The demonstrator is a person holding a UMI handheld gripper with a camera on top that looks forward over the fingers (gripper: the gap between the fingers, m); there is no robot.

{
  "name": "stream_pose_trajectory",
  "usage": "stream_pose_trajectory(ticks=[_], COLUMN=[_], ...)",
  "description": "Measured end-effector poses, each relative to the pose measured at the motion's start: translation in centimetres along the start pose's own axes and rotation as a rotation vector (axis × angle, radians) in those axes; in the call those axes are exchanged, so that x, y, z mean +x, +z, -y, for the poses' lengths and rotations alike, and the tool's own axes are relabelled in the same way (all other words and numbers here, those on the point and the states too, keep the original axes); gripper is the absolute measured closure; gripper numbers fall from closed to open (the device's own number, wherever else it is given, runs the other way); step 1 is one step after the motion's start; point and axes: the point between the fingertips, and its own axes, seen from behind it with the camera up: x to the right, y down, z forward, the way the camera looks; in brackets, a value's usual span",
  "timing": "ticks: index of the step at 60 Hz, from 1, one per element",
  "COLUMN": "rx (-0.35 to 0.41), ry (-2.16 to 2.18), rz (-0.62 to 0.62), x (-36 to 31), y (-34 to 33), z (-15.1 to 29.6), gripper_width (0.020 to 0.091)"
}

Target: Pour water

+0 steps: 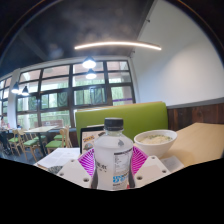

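Observation:
A clear plastic water bottle (112,152) with a white cap and a white-and-blue label stands upright between my fingers. My gripper (112,165) is shut on the water bottle, and both pink pads (89,162) press against its sides. Just beyond the bottle, to its right, a white bowl (155,140) rests on the table. The bottle's base is hidden below the fingers.
A light wooden table (200,145) extends to the right behind the bowl. A green bench back (120,113) stands beyond it. Papers (58,156) lie to the left. Chairs and tables (35,135) fill the room at the left, by large windows.

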Motion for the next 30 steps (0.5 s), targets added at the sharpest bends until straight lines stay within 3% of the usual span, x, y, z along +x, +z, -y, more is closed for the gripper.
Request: stream_pose_trajectory(ticks=[4, 5, 7, 11, 13, 22, 30], rx=[-0.023, -0.031, 0.002, 0.0, 0.005, 0.012, 0.018], ry=[-0.003, -0.01, -0.042, -0.139, -0.153, -0.126, -0.121], rz=[0.008, 0.008, 0.025, 0.055, 0.033, 0.007, -0.01], x=[-0.1, 0.1, -1.1, 0.3, -2.3, -1.9, -1.8], y=[0.4, 0.7, 0.1, 1.7, 0.1, 0.5, 0.4], z=[-1.1, -1.7, -1.3, -1.7, -1.5, -1.3, -1.1], gripper_width=[0.0685, 0.0644, 0.0664, 0.0662, 0.0662, 0.0662, 0.0572])
